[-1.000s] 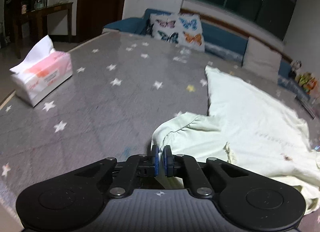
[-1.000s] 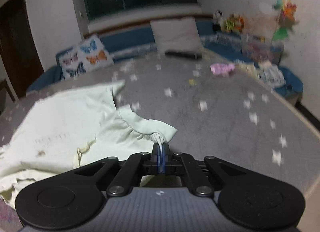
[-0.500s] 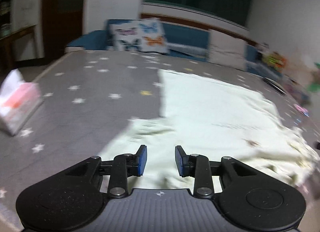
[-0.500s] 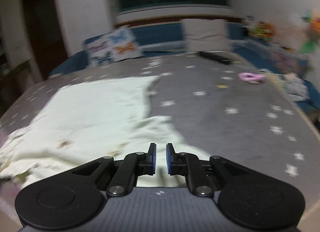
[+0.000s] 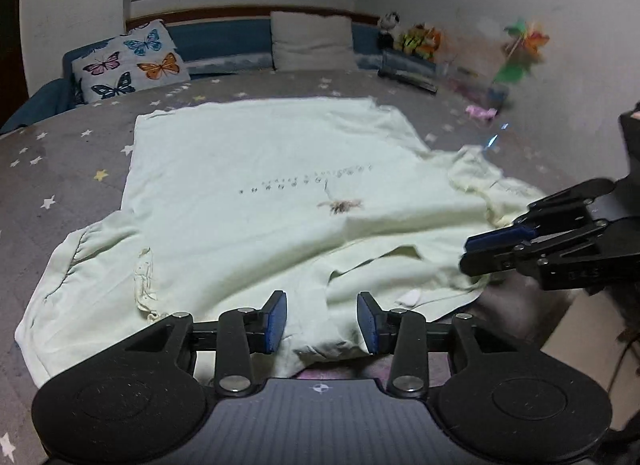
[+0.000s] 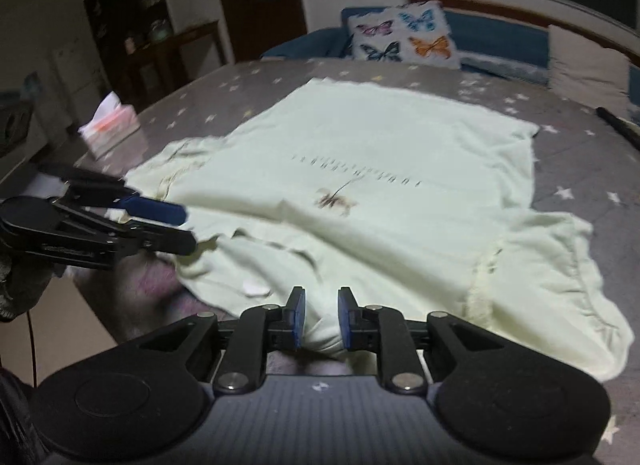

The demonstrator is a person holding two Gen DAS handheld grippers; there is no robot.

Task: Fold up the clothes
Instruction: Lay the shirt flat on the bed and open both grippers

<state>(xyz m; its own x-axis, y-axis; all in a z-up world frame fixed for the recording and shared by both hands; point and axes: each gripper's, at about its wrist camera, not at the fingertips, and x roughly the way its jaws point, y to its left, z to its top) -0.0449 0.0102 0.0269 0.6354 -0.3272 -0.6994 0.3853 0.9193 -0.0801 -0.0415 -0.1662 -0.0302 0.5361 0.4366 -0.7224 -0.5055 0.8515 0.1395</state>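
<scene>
While the shirt (image 5: 260, 185) lay spread print-side up across the star-patterned bed (image 5: 60, 153), both grippers were working its near edge. Pale green, it ran away from the cameras toward the butterfly pillow (image 5: 132, 61), its body mostly flat, its near edge rumpled, and one gathered sleeve (image 5: 72, 265) splayed out to the left of the body.

And here was the change: a second before, each gripper had pinched a sleeve tip out at the shirt's sides; half a second on, both had let go and swung inward. Now the left gripper (image 5: 322, 321) sat at the shirt's near edge, its blue pads well apart with a ridge of cloth rising between them, nothing clamped. The right gripper (image 6: 321, 319) hovered at that same edge, its jaws narrower but parted, a bunch of fabric standing in the gap, not clearly squeezed.

My read: the sleeves had been laid out, and this looked like a fresh grab at the near edge, likely to carry it over toward the far edge. No fold showed in the body itself.

Out past the shirt's left side, the tissue box (image 6: 110, 127) sat near the bed's edge, well apart from the cloth.
</scene>
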